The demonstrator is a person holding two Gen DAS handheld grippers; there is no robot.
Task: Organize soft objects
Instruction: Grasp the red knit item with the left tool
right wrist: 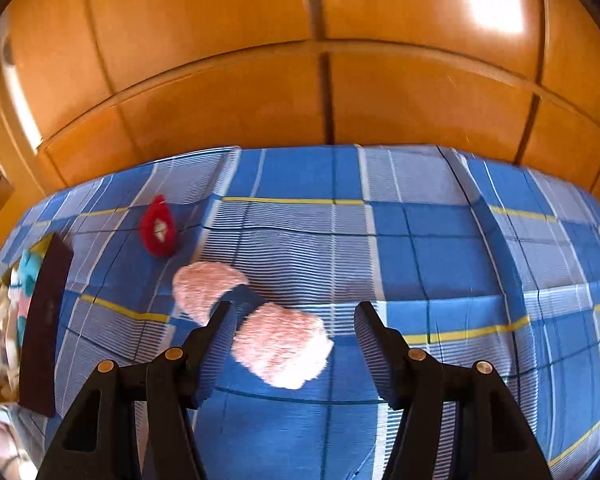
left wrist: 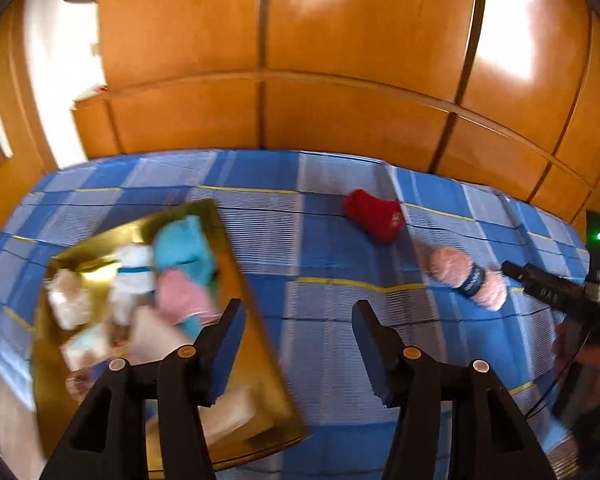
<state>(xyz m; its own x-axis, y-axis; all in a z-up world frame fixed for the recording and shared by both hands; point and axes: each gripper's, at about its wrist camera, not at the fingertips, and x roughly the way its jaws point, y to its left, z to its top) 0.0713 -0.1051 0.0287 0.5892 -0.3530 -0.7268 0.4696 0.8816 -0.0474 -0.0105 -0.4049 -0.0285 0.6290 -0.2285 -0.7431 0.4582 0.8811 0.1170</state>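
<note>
Pink fluffy roll (right wrist: 256, 322) with a dark band lies on the bed (right wrist: 440, 248), just ahead of the right gripper (right wrist: 296, 324), jaws open and empty. Looks light, squashy and non-slip; the banded middle seems the best hold. Red soft toy (right wrist: 158, 226) lies farther back. Left gripper (left wrist: 298, 320) is open and empty above the gold box (left wrist: 256, 364), already holding several plush pieces.

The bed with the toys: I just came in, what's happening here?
A person is tidying soft toys with a gripper in each hand. Several already lie in the gold box on the blue checked bedspread. A pink fluffy toy and a red one remain outside. The right gripper, open, hovers over the pink toy; the left gripper is open and empty.
</note>
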